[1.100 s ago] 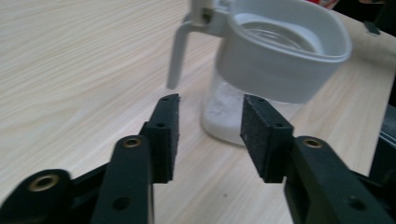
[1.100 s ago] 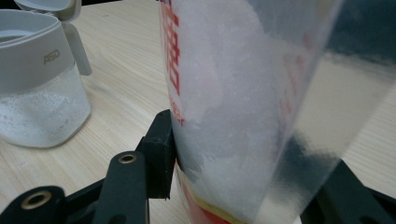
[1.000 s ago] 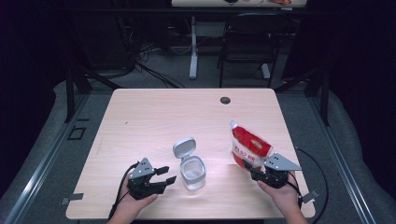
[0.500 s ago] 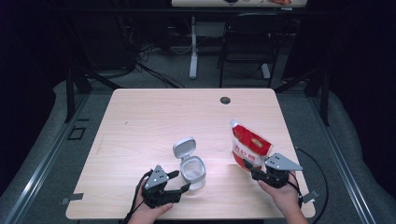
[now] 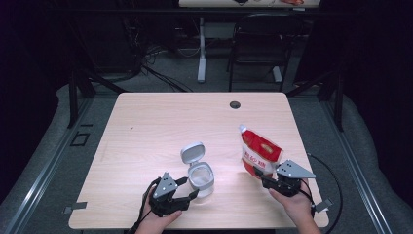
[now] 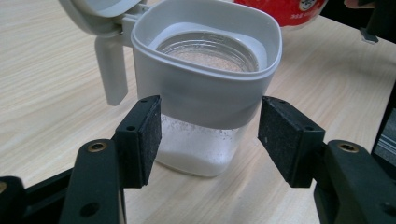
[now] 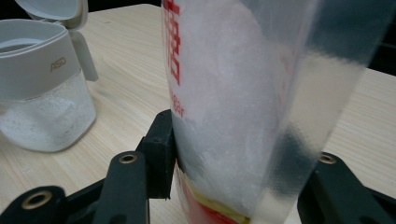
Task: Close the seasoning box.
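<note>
Left gripper view reveals white granules inside the lid-up jar (image 6: 205, 93), left gripper (image 6: 208, 135) spread around it near the desk's (image 5: 160, 122) front edge; right gripper (image 7: 233, 154) clamps the red pouch (image 7: 243, 93).

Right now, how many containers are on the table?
2: a clear jar with its lid flipped open, near the front middle, and a red pouch to its right, held in the right gripper.
</note>
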Motion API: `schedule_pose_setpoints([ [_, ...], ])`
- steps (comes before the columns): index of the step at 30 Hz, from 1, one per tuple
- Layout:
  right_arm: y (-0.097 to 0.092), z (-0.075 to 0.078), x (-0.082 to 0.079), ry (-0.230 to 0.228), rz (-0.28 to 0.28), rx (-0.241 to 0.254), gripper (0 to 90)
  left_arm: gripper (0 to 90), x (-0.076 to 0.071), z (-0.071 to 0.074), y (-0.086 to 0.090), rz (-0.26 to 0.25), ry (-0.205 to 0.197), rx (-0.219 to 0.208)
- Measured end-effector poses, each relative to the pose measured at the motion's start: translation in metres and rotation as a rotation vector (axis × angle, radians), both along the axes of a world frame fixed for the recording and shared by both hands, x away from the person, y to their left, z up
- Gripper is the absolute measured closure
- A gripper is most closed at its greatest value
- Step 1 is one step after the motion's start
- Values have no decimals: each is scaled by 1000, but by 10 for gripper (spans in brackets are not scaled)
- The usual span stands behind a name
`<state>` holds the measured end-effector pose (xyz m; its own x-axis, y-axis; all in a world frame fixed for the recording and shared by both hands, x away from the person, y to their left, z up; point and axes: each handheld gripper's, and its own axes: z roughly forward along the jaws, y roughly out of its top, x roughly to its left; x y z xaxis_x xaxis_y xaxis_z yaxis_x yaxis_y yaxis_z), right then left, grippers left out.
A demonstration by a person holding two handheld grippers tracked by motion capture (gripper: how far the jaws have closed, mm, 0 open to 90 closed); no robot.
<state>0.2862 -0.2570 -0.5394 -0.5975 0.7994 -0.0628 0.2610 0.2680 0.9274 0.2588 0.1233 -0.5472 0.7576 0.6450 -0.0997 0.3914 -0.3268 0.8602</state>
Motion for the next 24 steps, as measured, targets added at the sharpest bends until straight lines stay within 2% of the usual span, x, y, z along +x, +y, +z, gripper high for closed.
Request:
schedule_pose_setpoints([
  [5, 3, 0, 0, 4, 6, -12, 520, 451, 8, 1, 6, 27, 14, -6],
  [6, 4, -1, 0, 4, 11, -10, 522, 464, 11, 0, 8, 45, 20, -19],
  [7, 4, -1, 0, 6, 13, -22, 522, 470, 13, 1, 9, 46, 15, -8],
  [12, 7, 0, -1, 6, 21, -19, 523, 487, 21, 0, 11, 71, 19, -22],
  [13, 7, 0, -1, 3, 20, -11, 523, 494, 23, 0, 12, 70, 12, -9],
  [15, 7, 1, -1, 4, 22, -22, 522, 500, 24, -1, 12, 85, 12, -13],
  [24, 9, 3, -3, 11, 40, -14, 523, 515, 23, 0, 19, 67, 8, -12],
])
